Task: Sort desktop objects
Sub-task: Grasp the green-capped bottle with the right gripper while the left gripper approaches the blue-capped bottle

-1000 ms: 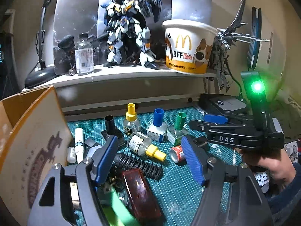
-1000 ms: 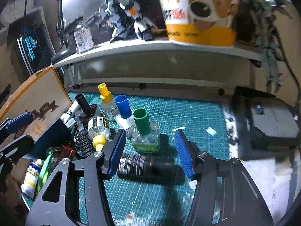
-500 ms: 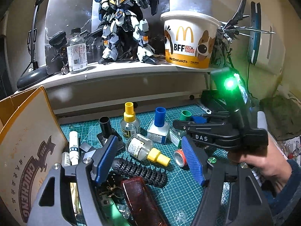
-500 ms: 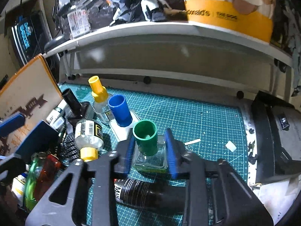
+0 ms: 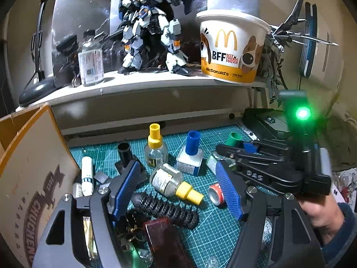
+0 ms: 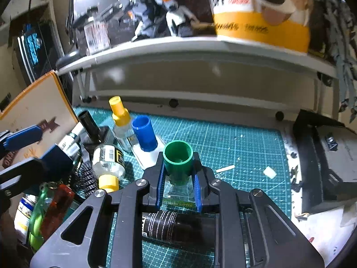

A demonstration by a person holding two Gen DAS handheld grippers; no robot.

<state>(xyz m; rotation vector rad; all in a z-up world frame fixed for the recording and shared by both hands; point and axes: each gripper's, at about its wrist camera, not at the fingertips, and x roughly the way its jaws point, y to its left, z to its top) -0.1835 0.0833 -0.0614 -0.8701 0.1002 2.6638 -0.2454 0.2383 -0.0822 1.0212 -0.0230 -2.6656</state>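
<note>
My right gripper (image 6: 178,183) is shut on a small glass bottle with a green cap (image 6: 178,162), held just above the green cutting mat (image 6: 234,147). In the left wrist view the green cap (image 5: 233,139) shows between the right gripper's fingers. My left gripper (image 5: 178,189) is open and empty above a lying bottle with a yellow cap (image 5: 171,182). Behind it stand a yellow-capped bottle (image 5: 155,147), a blue-capped bottle (image 5: 191,154) and a black-capped bottle (image 5: 125,156).
A cardboard box (image 5: 29,174) stands at the left. A black bristly roll (image 5: 169,210), a red translucent case (image 5: 165,241), a red-and-silver roll (image 5: 216,194) and a white marker (image 5: 87,176) lie on the mat. A dark can (image 6: 174,225) lies under the right gripper. The shelf (image 5: 138,87) holds a robot model and a McDonald's bucket (image 5: 229,49).
My right gripper moved forward around the green-capped bottle, shut on it and lifted it slightly. My left gripper stayed open and shifted only a little.
</note>
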